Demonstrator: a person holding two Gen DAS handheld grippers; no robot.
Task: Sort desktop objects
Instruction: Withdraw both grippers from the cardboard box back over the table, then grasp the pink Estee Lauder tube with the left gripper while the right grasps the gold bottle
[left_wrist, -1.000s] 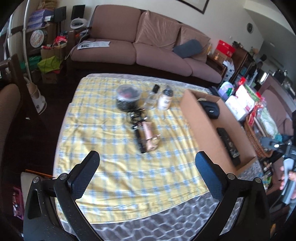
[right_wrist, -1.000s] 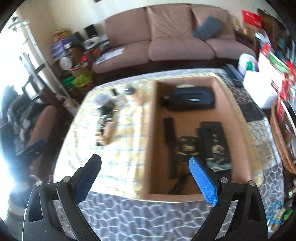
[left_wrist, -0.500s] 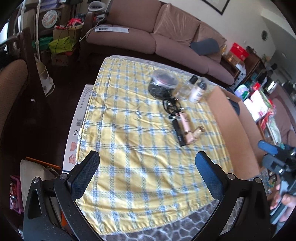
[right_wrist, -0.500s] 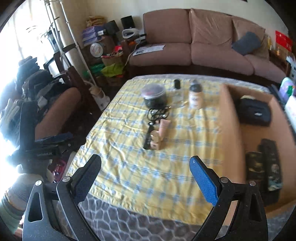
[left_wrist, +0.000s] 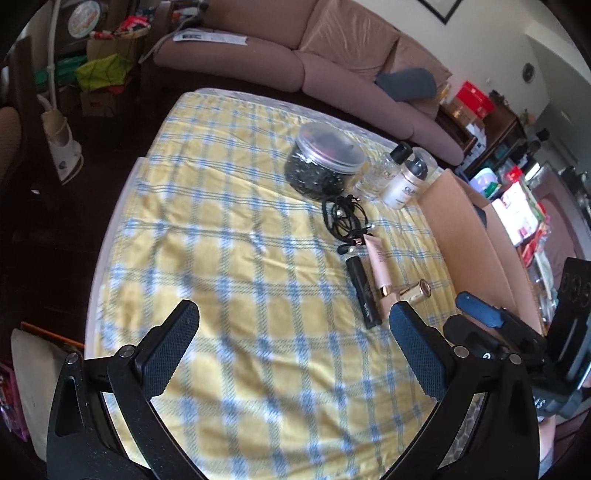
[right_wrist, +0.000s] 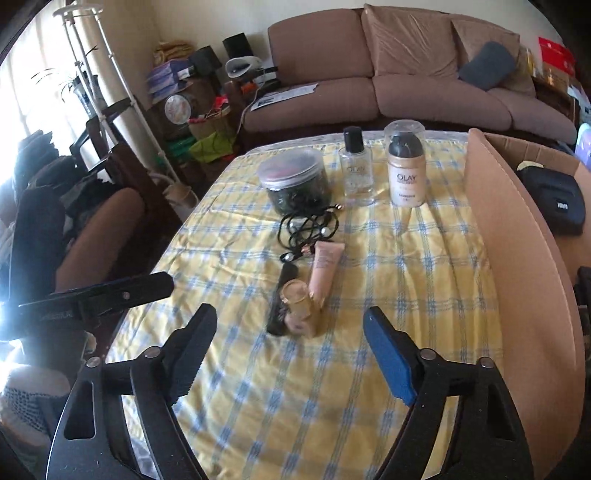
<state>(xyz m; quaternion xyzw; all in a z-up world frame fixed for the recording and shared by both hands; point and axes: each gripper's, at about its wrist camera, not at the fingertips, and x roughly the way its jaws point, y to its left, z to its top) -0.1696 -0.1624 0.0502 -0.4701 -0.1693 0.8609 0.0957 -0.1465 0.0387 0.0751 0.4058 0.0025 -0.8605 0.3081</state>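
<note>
We take the cardboard box (right_wrist: 517, 236) at the right edge of the yellow checked cloth (right_wrist: 424, 258) as our landmark. Left of the box, well apart from its wall, a cluster of small items lies in a line running away from us: a gold-capped bottle (right_wrist: 301, 308) lying on its side nearest, a black stick (right_wrist: 282, 295) touching it on the side away from the box, a pink tube (right_wrist: 325, 266) touching it on the box side, then a tangle of black cord (right_wrist: 306, 225). Farther along the box's wall stand a lidded jar (right_wrist: 295, 181), a clear bottle (right_wrist: 356, 166) and a cream pump bottle (right_wrist: 404, 166). The right gripper (right_wrist: 286, 356) points down at the cluster; its jaws have just been closing from their widest yet stand apart, with nothing between them. The gold-capped bottle lies just ahead of the fingertips and roughly centred between them, its long axis running along the line of approach, so we judge that the fingers can straddle it across its short width without a roll of the wrist. The left gripper (left_wrist: 291, 349) hangs over bare cloth on the side away from the box, jaws wide and empty, with the cluster off beyond its right finger (left_wrist: 413, 350). We judge the right hand the nearer and better aligned. The neighbours touching the bottle may be dragged along.
</note>
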